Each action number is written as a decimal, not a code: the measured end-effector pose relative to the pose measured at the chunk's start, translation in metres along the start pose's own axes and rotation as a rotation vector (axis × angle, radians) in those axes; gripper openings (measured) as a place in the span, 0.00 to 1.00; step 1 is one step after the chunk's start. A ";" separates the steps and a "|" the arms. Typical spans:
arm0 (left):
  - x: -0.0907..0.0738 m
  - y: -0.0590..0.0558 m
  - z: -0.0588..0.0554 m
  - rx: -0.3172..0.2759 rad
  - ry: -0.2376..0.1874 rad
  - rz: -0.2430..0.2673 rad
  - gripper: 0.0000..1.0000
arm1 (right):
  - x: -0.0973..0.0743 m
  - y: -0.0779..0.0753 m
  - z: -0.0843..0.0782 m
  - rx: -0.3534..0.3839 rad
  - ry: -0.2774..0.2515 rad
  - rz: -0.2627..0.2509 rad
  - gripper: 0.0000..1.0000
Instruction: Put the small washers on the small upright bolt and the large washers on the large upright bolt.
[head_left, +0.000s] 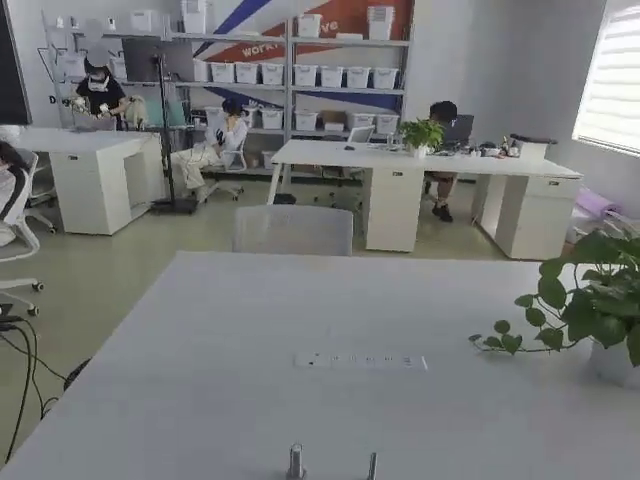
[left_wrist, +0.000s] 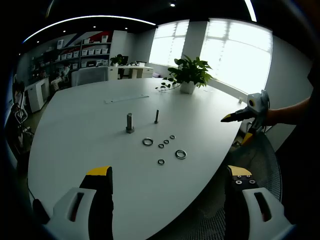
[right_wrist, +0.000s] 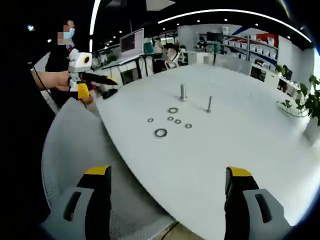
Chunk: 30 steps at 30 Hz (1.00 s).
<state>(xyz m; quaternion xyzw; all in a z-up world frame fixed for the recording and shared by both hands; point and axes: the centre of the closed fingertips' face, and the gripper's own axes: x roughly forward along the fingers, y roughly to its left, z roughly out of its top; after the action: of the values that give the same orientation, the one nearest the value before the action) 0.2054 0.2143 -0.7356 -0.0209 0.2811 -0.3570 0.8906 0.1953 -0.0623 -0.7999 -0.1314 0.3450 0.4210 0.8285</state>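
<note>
A wide white counter (head_left: 200, 380) is seen in the head view, with a flat white power strip (head_left: 360, 360) set into its middle. A leafy green plant in a white pot (head_left: 590, 310) stands at 3 o'clock, and a grey chair back (head_left: 292, 230) is at the far edge at 12 o'clock. Behind it, white desks (head_left: 400, 160), metal shelving with white bins (head_left: 300, 75) and seated people are visible. At 6 o'clock, the tops of the large upright steel bolt (head_left: 296, 462) and the small upright steel bolt (head_left: 371, 466) are cut by the frame edge, the small one at 3 o'clock of the large.

In the left gripper view, the left tool (left_wrist: 169, 171) is held off the counter's near edge, its yellow-tipped jaws spread wide with nothing between them. Both bolts stand near the counter's middle. At their 5 o'clock, two large steel ring washers (left_wrist: 180, 154) and four small steel ring washers (left_wrist: 161, 162) lie flat and apart. The right tool (left_wrist: 247, 115) is seen at 3 o'clock, clear of the counter.

In the right gripper view, the right tool (right_wrist: 168, 171) is likewise spread wide and unloaded, above a grey mesh chair back (right_wrist: 75, 150). The washers lie at 7 o'clock of the bolts.
</note>
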 end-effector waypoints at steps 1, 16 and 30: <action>-0.001 0.000 0.005 -0.009 -0.017 -0.001 0.88 | 0.001 -0.003 0.000 0.003 -0.001 0.000 0.95; 0.008 0.025 0.002 0.064 0.033 0.040 0.93 | 0.021 -0.023 0.033 0.023 -0.030 0.040 0.94; 0.014 0.016 -0.019 0.111 0.099 0.015 0.90 | 0.049 -0.019 0.062 -0.084 0.021 0.122 0.82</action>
<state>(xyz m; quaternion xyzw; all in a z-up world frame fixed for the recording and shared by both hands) 0.2142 0.2201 -0.7620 0.0483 0.3048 -0.3659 0.8780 0.2588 -0.0125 -0.7896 -0.1489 0.3430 0.4834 0.7915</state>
